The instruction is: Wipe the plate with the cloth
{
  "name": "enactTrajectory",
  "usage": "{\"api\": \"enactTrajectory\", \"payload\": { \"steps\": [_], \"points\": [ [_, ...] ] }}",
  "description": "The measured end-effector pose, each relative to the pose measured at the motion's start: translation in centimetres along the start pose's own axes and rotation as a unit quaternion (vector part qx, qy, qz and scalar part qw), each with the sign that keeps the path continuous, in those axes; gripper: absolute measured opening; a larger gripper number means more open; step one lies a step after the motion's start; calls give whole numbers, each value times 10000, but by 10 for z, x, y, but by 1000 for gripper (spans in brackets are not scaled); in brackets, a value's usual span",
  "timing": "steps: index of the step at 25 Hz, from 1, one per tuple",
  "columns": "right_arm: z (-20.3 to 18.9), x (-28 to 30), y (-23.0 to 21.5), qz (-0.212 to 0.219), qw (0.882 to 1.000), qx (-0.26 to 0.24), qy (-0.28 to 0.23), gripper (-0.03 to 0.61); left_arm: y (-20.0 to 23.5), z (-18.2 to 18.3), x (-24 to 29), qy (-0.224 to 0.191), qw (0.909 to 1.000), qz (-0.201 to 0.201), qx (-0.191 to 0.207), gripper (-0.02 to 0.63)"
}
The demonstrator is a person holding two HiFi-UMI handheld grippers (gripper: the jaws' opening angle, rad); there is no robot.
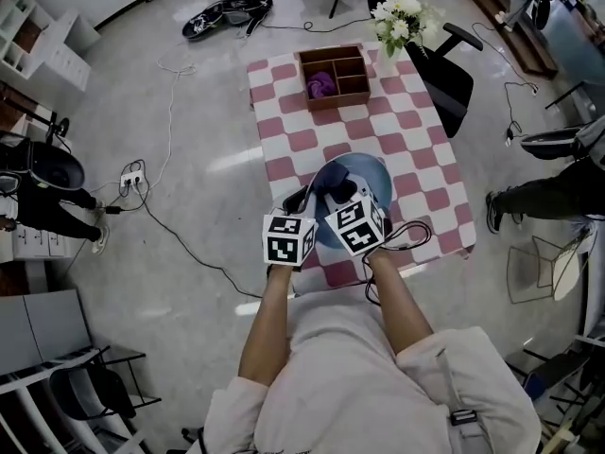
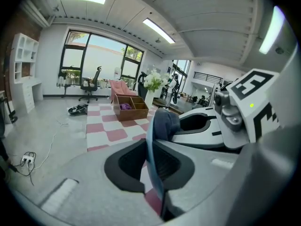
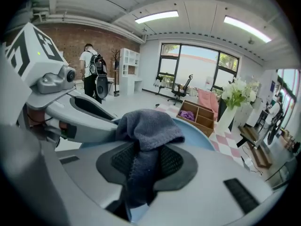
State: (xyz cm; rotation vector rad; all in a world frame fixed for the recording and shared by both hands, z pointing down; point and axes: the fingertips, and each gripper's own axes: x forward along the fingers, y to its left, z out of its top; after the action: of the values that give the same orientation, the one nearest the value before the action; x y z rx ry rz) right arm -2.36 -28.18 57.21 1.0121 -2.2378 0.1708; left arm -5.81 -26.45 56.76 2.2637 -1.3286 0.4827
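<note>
We see a wooden box [image 1: 302, 81] at the counter's [image 1: 416, 149] far end, with a purple bundle [image 1: 320, 85] in its near-left compartment. Checkered counter stretches between the box and us. Over the near edge, our left gripper's [image 2: 153, 161] fingers clamp the blue plate's [image 1: 373, 173] rim. Our right gripper's [image 3: 143, 161] fingers pinch the grey cloth [image 3: 148, 124], which is draped against the plate.

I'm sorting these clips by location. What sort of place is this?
Probably an open office or lab space rather than a home: there is a swivel office chair, white shelving, and a power strip lying plugged in on the polished floor.
</note>
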Motion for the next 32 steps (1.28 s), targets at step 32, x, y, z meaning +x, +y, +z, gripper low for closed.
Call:
{"api": "enactTrajectory", "payload": {
  "steps": [32],
  "points": [
    [-47, -48, -91, -1269, 9847, 1150, -317, 124, -23, 2, -17, -573, 9952, -785, -83, 35]
  ]
}}
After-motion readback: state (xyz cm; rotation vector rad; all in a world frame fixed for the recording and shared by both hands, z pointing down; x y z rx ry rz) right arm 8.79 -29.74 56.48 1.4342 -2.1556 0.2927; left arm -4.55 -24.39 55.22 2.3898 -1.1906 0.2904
